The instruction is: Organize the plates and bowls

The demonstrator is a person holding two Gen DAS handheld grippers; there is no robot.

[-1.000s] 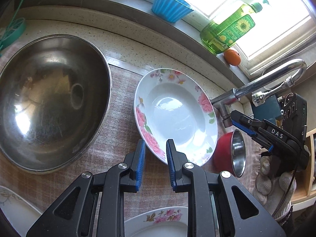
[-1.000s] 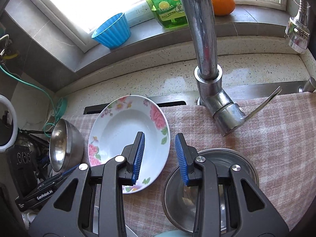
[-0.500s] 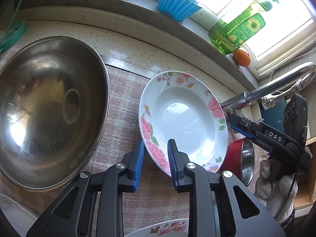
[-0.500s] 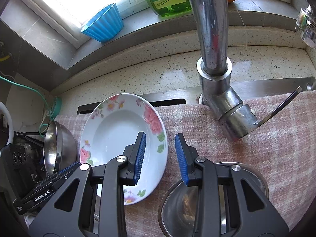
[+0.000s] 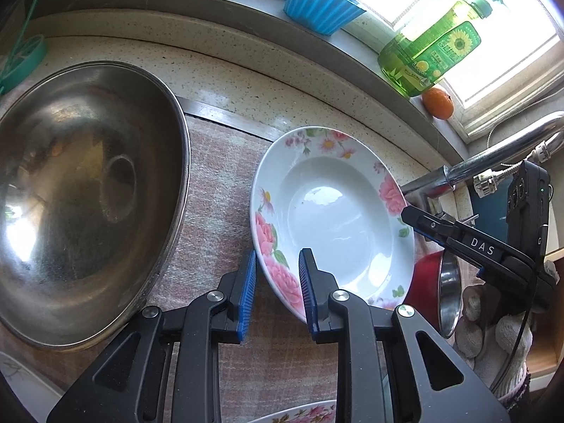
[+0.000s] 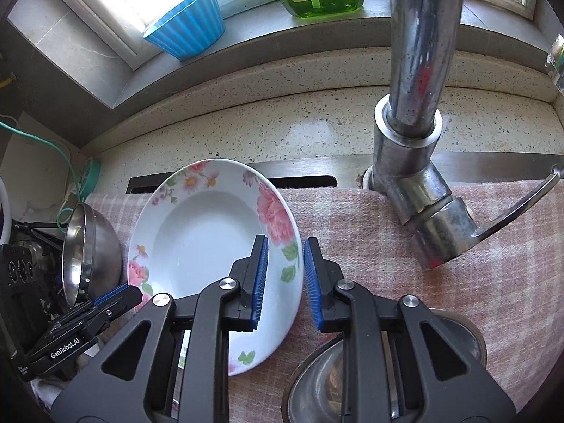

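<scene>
A white floral plate (image 5: 331, 218) rests on the checked cloth, its right edge over a red bowl (image 5: 428, 282). My left gripper (image 5: 276, 278) is shut on its near-left rim, one pad outside and one inside. From the right wrist view, the same plate (image 6: 197, 246) has its right rim between the pads of my right gripper (image 6: 285, 278), whose jaws are closing onto it. The right gripper (image 5: 410, 215) reaches the plate's far-right rim in the left wrist view. The left gripper (image 6: 121, 294) shows at the plate's lower left.
A large steel bowl (image 5: 88, 194) sits left of the plate. A second floral plate (image 5: 299, 414) lies near the bottom edge. The faucet (image 6: 419, 105) stands close on the right, above a steel-lined bowl (image 6: 352, 387). A blue cup (image 5: 320, 3), detergent bottle (image 5: 430, 56) and orange (image 5: 438, 103) line the sill.
My right gripper has come down and left over the plate's right rim and its jaws have narrowed around it. The left gripper stays on the near-left rim.
</scene>
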